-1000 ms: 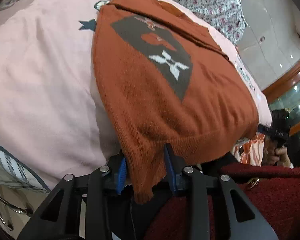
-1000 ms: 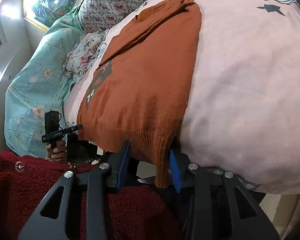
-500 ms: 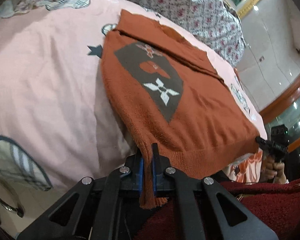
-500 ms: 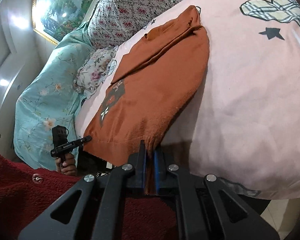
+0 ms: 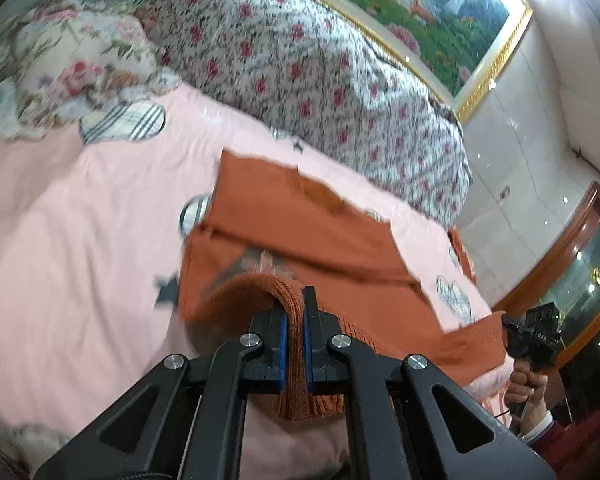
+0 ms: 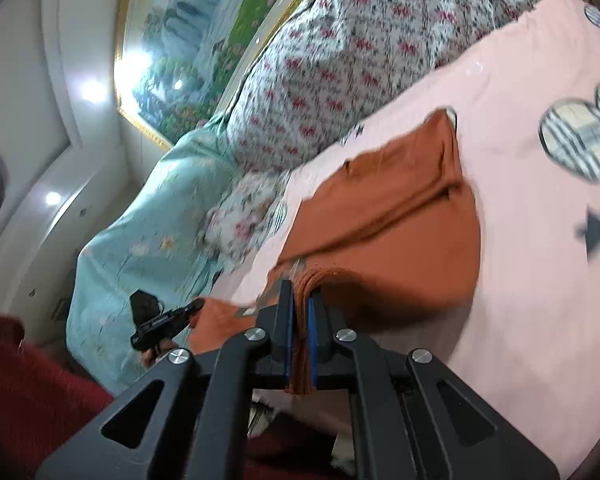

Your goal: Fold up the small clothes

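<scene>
Left tongs [image 5: 294, 312] and right tongs [image 6: 299, 300] each clamp hem of orange sweater [image 5: 300, 232], raised above pink bed [image 5: 80, 260].

Rust-orange knit sweater [image 5: 308, 236] with a dark grey patch, on a pale pink bedsheet [image 5: 68, 260] printed with plaid hearts and dark stars. White quilt [image 5: 300, 68] with red flowers at 12 o'clock. Black hand-held gripper [image 5: 294, 320], blue pads [image 5: 283, 354].

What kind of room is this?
Most likely a bedroom: a bed with a pink sheet, a flowery quilt piled at its far side, and a gold-framed painting on the wall. An orange sweater lies on the bed.
</scene>
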`<action>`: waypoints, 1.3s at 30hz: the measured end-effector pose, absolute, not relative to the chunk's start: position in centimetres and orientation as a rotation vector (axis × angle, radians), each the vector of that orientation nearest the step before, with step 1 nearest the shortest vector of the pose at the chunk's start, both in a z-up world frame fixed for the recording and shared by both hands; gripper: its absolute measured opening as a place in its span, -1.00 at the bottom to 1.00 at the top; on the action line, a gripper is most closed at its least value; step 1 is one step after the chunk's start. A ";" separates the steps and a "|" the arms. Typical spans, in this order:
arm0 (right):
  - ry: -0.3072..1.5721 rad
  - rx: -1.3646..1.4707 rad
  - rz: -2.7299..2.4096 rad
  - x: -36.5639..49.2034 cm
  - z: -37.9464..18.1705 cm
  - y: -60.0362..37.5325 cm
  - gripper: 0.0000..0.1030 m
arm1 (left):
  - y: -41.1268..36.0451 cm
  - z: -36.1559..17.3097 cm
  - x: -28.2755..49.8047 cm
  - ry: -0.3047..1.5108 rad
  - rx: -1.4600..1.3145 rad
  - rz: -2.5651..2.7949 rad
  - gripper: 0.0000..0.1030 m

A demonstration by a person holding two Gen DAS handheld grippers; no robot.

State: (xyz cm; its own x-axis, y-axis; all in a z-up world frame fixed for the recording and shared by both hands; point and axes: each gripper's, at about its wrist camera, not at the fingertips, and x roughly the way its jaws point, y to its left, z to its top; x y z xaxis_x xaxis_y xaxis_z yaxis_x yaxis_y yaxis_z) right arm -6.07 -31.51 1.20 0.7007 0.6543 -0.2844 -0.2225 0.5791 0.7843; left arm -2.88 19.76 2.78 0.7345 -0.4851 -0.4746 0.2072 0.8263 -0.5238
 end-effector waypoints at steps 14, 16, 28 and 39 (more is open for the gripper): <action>0.615 0.794 0.374 12.8 0.5 -35.8 -0.86 | 16.7 3.3 16.5 0.623 -0.430 -0.278 -0.92; 0.624 0.793 0.348 14.7 0.2 -36.4 -0.86 | 16.9 3.1 18.6 0.626 -0.438 -0.274 -0.92; 0.770 0.792 0.221 22.5 -5.0 -37.0 -0.86 | 16.9 -2.5 27.7 0.743 -0.443 -0.202 -0.91; 0.807 0.649 0.092 19.7 -3.8 -35.4 -0.36 | 12.4 -4.6 23.4 0.863 -0.352 -0.331 -0.28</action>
